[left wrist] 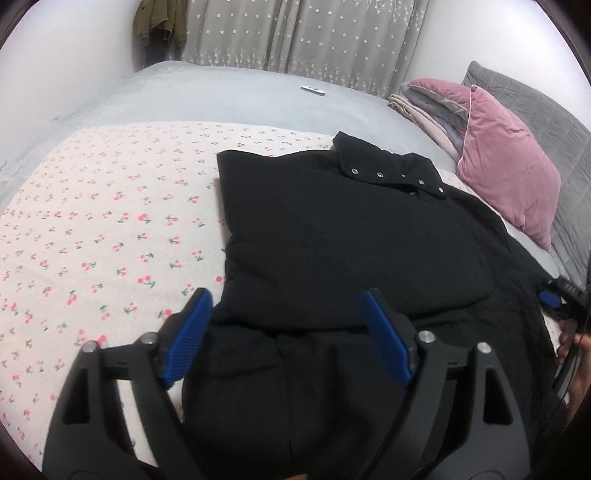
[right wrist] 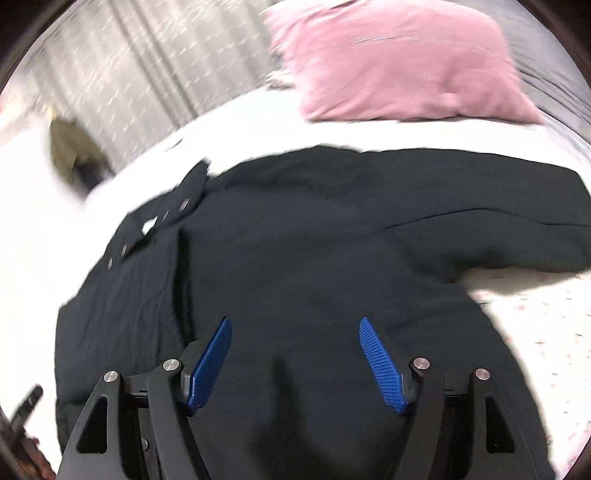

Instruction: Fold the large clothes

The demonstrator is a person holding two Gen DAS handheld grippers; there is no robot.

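A large black jacket (left wrist: 351, 236) with metal snap buttons along its collar lies on the bed, one side folded over its middle. My left gripper (left wrist: 286, 299) hovers above the jacket's near edge, blue pads wide apart, nothing between them. In the right wrist view, which is blurred, the same jacket (right wrist: 314, 258) spreads out with a sleeve reaching to the right. My right gripper (right wrist: 295, 323) stands open over the jacket's lower part, holding nothing. The right gripper's tip (left wrist: 554, 299) and a hand also show at the right edge of the left wrist view.
A cherry-print blanket (left wrist: 110, 221) covers the bed's near part, over a grey sheet (left wrist: 229, 99). A pink pillow (left wrist: 509, 166) and folded blankets (left wrist: 424, 110) lie at the head. A small white object (left wrist: 313, 90) rests far back. Curtains (left wrist: 295, 33) and a hanging olive garment (left wrist: 159, 22) stand behind.
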